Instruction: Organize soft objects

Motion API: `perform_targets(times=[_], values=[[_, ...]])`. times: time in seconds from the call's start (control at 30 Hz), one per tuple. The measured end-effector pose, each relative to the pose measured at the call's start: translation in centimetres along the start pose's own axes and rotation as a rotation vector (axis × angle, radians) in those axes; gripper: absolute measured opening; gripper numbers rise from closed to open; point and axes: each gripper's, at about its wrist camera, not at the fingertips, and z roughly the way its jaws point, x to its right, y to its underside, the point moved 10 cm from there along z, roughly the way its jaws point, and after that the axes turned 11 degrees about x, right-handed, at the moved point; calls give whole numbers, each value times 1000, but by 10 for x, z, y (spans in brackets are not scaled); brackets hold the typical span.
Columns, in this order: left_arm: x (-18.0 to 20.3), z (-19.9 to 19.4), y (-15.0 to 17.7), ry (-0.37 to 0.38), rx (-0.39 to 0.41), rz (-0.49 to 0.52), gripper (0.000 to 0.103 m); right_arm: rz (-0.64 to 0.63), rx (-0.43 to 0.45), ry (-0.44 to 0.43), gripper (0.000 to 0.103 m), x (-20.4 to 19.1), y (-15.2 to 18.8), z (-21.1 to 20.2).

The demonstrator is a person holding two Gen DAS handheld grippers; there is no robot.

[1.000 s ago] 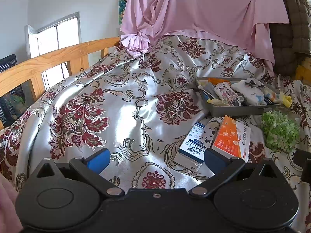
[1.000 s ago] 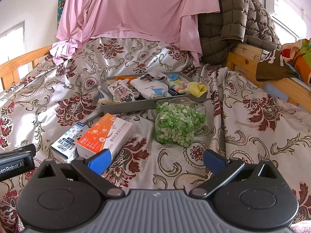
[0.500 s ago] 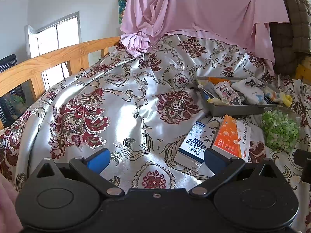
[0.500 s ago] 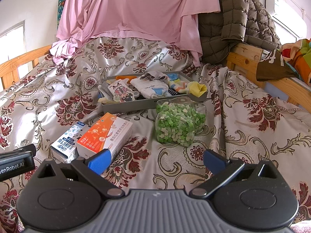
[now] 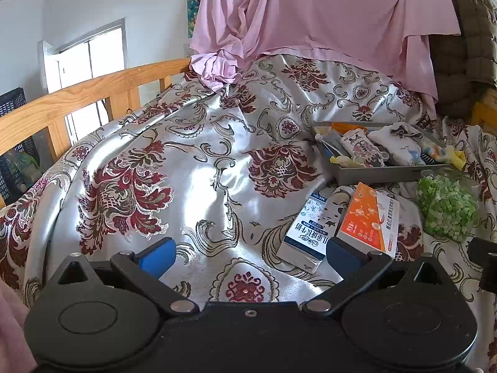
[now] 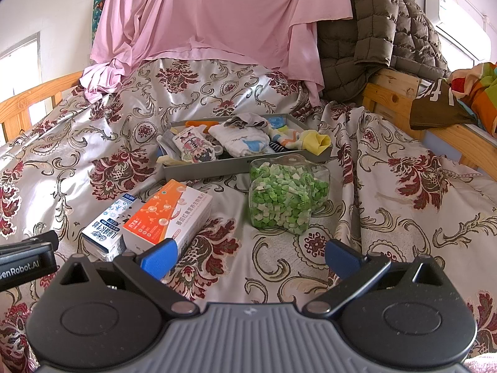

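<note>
A grey tray (image 6: pixel 236 165) (image 5: pixel 382 175) lies on the floral bedspread, filled with several small socks and cloths: a cartoon-print pouch (image 6: pixel 194 147), a white sock (image 6: pixel 240 140), a yellow cloth (image 6: pixel 318 143) hanging over its right end. In front of it lie an orange-and-white box (image 6: pixel 169 217) (image 5: pixel 368 219) and a blue-and-white milk carton (image 6: pixel 107 225) (image 5: pixel 307 233). A clear jar of green pieces (image 6: pixel 284 195) (image 5: pixel 447 208) stands to the right. My left gripper (image 5: pixel 248 253) is open, low over bare bedspread, left of the carton. My right gripper (image 6: pixel 250 258) is open, short of the jar and box.
A pink sheet (image 6: pixel 217 18) drapes the headboard. An olive quilted jacket (image 6: pixel 382 28) hangs at the back right. A wooden bed rail (image 5: pixel 77 99) runs along the left, another (image 6: pixel 435 124) on the right with clothes on it. The bedspread (image 5: pixel 192 168) is rumpled.
None of the objects has moved. Both grippers stay open, with only a very slight drift of the views.
</note>
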Motion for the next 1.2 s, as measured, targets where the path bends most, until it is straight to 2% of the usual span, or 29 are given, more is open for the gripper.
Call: perform_targets(times=[1.2], values=[[2, 1, 0, 10, 2, 11, 102, -2, -3, 0, 103, 0, -1, 0]])
